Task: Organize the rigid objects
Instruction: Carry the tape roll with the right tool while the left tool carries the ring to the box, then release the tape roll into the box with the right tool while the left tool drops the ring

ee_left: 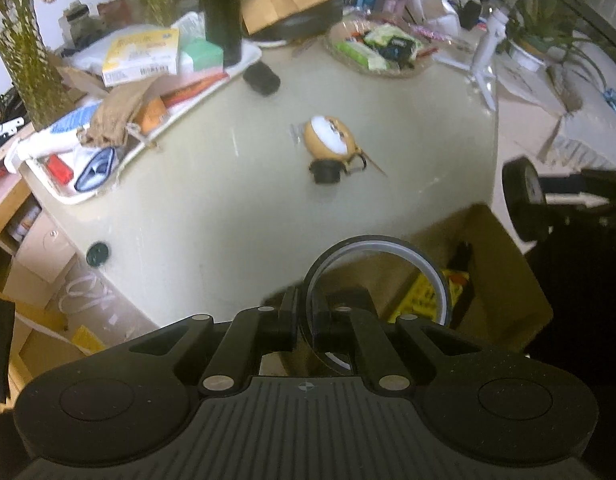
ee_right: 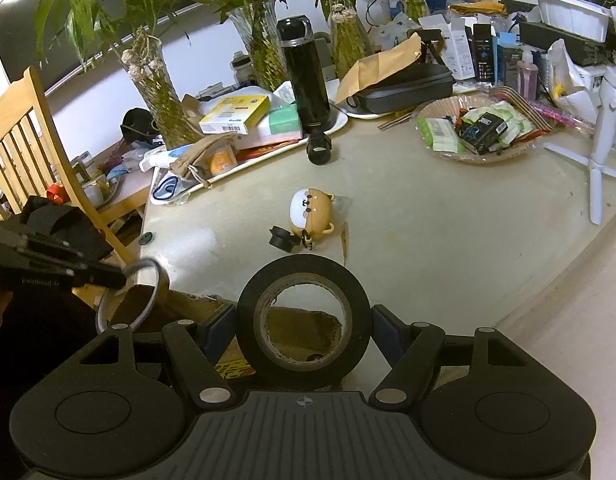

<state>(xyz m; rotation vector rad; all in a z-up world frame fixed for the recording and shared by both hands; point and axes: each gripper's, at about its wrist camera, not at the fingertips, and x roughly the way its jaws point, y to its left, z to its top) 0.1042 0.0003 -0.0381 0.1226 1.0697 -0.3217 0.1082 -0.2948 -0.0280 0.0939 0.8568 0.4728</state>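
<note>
Here, left gripper pinches thin ring; right gripper clamps black tape roll.

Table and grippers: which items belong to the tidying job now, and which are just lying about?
In hand:
left gripper pinching thin tape ring
right gripper clamping black tape roll
cardboard box below

Lying about:
dog-shaped toy
black flask
snack basket

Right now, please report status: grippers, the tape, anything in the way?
Left gripper shut on thin tape ring. Right gripper shut on black tape roll. Both above cardboard box. Nothing in the way.
</note>
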